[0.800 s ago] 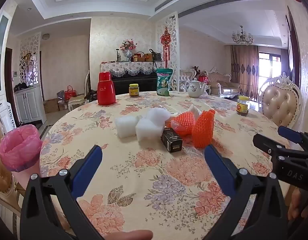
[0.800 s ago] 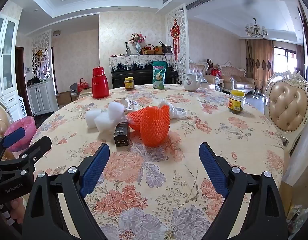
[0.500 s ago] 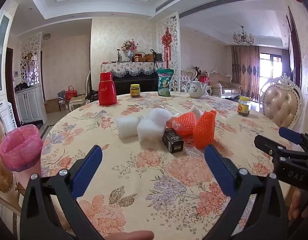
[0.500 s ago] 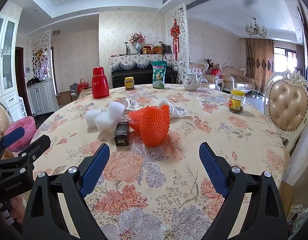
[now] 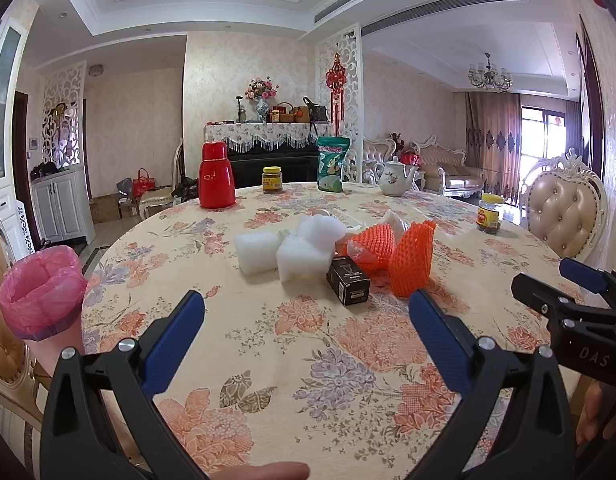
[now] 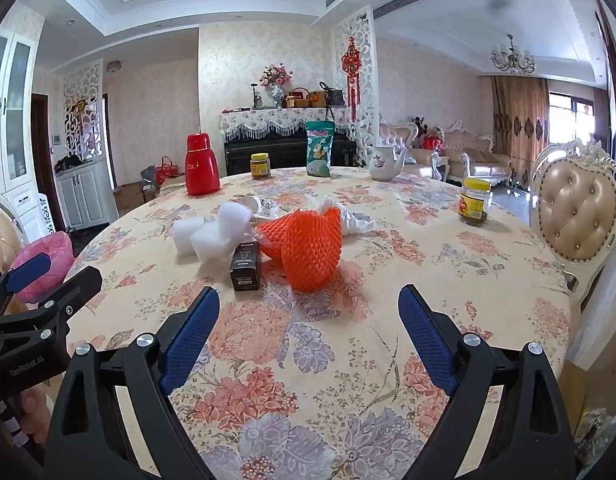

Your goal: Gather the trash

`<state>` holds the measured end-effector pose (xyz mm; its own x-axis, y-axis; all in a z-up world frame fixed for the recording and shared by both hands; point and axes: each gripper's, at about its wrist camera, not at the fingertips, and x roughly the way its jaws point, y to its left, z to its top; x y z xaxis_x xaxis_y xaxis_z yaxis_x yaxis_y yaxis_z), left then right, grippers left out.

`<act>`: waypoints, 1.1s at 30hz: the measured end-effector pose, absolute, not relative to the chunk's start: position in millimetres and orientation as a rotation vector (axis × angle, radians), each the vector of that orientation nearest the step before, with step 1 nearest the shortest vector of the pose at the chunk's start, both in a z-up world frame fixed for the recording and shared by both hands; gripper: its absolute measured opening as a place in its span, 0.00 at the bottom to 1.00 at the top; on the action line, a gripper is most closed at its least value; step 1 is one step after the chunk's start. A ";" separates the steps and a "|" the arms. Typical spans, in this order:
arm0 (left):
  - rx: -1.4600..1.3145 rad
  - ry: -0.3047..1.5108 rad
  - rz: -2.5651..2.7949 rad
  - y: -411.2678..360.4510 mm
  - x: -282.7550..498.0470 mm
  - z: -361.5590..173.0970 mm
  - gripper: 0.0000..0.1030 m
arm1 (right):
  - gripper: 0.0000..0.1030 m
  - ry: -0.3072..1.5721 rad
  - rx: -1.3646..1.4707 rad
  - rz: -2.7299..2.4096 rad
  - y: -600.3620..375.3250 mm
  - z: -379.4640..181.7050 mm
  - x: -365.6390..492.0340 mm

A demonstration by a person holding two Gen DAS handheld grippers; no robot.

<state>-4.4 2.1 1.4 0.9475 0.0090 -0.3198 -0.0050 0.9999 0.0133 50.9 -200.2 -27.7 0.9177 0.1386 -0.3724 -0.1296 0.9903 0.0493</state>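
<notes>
Floral table (image 5: 268, 360) holds trash ahead of both wide, empty grippers, left (image 5: 306, 338) and right (image 6: 308, 330); collection not begun: next, advance onto net (image 6: 310, 246), then bin (image 5: 42, 292).

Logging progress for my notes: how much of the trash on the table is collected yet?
Nothing looks collected. The foam blocks, black box and orange nets all lie on the table. The left gripper and right gripper are open and empty. All of it must go into the pink bin.
</notes>
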 end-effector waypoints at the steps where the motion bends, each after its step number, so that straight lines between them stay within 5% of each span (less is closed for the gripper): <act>1: 0.012 0.326 0.007 2.6 -3.7 0.9 0.96 | 0.83 0.385 0.024 0.139 -197.8 -30.9 51.3; 33: 0.008 0.337 0.006 2.5 -2.6 -6.5 0.96 | 0.83 0.390 0.032 0.149 -196.8 -31.1 51.7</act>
